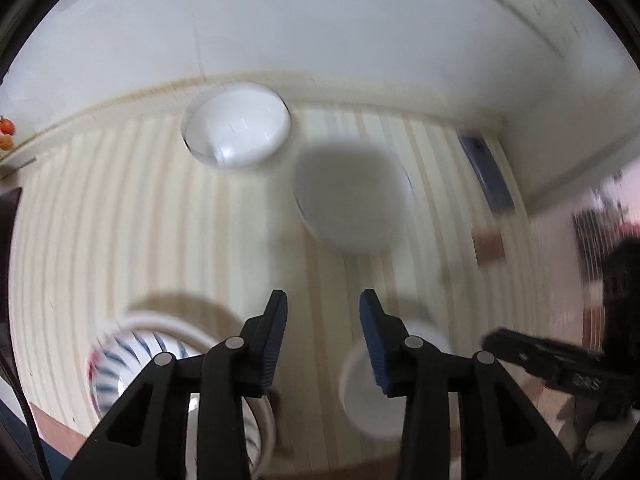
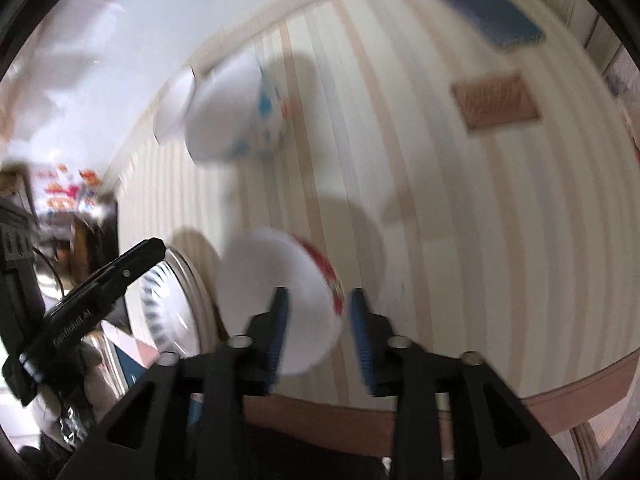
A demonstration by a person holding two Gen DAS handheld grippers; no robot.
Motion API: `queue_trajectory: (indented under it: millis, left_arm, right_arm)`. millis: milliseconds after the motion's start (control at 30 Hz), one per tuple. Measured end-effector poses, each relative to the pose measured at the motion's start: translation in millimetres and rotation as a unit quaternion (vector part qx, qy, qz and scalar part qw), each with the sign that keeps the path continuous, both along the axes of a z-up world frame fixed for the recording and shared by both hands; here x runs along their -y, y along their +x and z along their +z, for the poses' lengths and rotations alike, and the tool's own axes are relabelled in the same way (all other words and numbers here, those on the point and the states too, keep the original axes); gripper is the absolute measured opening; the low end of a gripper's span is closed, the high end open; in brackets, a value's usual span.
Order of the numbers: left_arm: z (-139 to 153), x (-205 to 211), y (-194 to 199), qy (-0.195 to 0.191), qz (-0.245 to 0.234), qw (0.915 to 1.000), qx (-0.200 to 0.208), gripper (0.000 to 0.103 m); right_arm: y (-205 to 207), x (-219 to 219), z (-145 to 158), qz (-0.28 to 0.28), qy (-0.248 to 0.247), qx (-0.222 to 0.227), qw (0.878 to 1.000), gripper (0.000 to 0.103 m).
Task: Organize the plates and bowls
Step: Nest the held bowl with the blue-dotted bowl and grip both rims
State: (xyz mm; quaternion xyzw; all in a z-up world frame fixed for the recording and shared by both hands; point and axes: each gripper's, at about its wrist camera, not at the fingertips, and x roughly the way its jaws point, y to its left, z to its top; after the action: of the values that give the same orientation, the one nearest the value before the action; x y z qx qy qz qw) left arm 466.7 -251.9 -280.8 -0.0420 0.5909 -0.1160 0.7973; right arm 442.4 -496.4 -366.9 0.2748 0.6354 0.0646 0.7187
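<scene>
My left gripper [image 1: 323, 312] hangs open over the striped cloth with nothing between its fingers. A blue-striped bowl [image 1: 128, 356] on a plate lies under its left finger, and a small white bowl [image 1: 360, 392] under its right finger. Two more white bowls [image 1: 236, 128] [image 1: 352, 204] stand farther back. My right gripper [image 2: 318, 304] is open; the red-patterned rim of a tilted white bowl [image 2: 280, 280] lies between its jaws, and neither pad presses on it. A blue-patterned bowl [image 2: 236, 116] and a white bowl [image 2: 176, 100] stand beyond. The striped bowl [image 2: 168, 304] sits to the left.
A blue phone [image 2: 480, 8] and a brown card [image 2: 496, 100] lie on the striped tablecloth [image 2: 460, 220] at the far right. The table's brown front edge [image 2: 560, 404] runs close below the right gripper. A white wall [image 1: 320, 40] rises behind the table.
</scene>
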Motion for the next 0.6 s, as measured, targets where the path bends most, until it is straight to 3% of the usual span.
queue_trajectory:
  millis: [33, 200, 533, 600]
  left_arm:
    - [-0.8, -3.6, 14.2, 0.0, 0.01, 1.0, 0.0, 0.035]
    - [-20.4, -8.6, 64.7, 0.001, 0.031, 0.9994, -0.016, 0.035]
    - [-76.3, 8.4, 99.8, 0.011, 0.011, 0.9973, -0.071, 0.034]
    - [-80.5, 8.8, 102.1, 0.005, 0.008, 0.9974, -0.071, 0.018]
  right_arm:
    - [7.7, 3.2, 6.0, -0.007, 0.002, 0.011, 1.0, 0.055]
    - [55.0, 5.2, 9.8, -0.034, 0.005, 0.043, 0.998, 0.056]
    - [126.8, -17.6, -33.1, -0.046, 0.019, 0.035, 0.998, 0.056]
    - [137.3, -23.9, -42.9, -0.039, 0.012, 0.031, 0.999, 0.053]
